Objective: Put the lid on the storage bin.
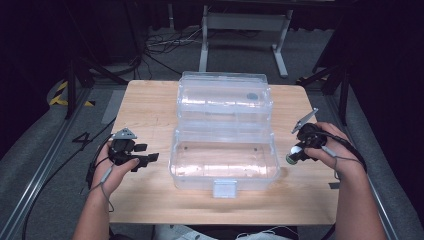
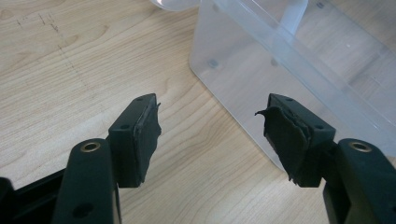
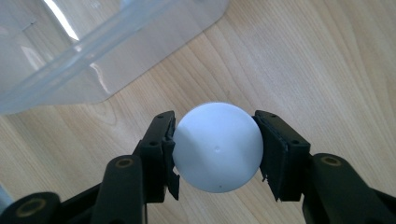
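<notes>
While the right hand-held gripper [image 3: 215,149] clamps a white ball [image 3: 218,145], the left [image 2: 208,126] gapes empty over the wooden table [image 1: 150,105].

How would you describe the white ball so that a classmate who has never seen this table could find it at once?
Start at the light wooden table and find the clear plastic box standing open in its middle. To the right of the box, the right hand-held gripper clamps a smooth white ball between its black jaws. It is the only round, opaque thing there, and it sits outside the box.

Lab: dark curtains, floor cables [image 1: 165,42], marking tape [image 1: 60,95]
</notes>
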Available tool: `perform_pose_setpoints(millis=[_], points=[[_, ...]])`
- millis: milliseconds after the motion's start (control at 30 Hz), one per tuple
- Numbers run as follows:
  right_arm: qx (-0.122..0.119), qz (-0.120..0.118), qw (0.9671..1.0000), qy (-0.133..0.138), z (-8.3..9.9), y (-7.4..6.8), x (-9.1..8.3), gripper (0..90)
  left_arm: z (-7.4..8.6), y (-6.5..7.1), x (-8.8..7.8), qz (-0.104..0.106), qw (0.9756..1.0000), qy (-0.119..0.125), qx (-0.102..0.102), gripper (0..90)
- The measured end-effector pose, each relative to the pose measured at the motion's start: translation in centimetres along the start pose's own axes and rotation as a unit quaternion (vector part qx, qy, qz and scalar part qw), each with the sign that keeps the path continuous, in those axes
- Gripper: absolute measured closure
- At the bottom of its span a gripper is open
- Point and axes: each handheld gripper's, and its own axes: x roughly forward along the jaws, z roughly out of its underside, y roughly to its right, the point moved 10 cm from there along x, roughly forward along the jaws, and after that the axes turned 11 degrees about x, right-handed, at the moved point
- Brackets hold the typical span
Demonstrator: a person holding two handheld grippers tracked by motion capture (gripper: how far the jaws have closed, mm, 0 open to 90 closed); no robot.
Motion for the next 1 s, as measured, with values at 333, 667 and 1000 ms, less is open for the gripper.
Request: perform_pose_setpoints(millis=[333,667,1000], points=[[-0.027,0.018,0.9993,0.016,-0.5,-1.0,-2.2,50.6,0.4,0.0,-0.3,-0.004,1.0000,-0.001,-0.003,36.3],[-0.053,0.028,0.9973,0.042,-1.2,-2.4,-4.1,50.6,0.7,0.0,-0.4,-0.006,1.0000,-0.003,-0.005,36.3],[-0.075,0.027,0.9948,0.063,-2.0,-4.0,-5.4,50.6,1.1,0.1,-0.6,-0.007,0.9999,-0.006,-0.008,36.0]])
